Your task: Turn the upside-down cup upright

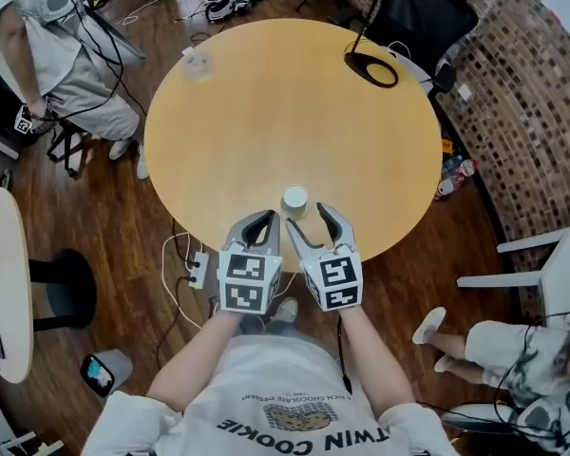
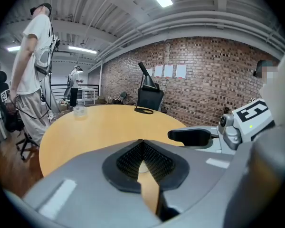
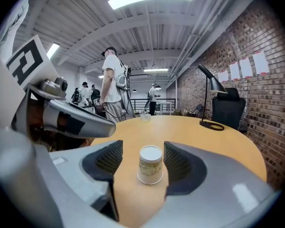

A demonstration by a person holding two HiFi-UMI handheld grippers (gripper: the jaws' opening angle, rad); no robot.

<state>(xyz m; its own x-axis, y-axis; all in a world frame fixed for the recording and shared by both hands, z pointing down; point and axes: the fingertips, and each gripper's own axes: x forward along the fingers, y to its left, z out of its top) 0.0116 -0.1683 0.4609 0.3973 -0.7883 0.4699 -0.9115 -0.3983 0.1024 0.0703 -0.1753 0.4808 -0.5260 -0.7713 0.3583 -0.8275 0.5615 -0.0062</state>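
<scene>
Right gripper view: right gripper (image 3: 143,148) wide apart around upside-down cup (image 3: 150,165), no contact.

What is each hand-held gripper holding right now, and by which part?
Nothing is held. The paper cup stands upside down between the open jaws of the right hand-held gripper, untouched; the left hand-held gripper is shut on nothing.

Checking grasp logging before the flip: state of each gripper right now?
Left gripper: shut, empty.
Right gripper: open, jaws on either side of the upside-down white paper cup, not touching it.
</scene>
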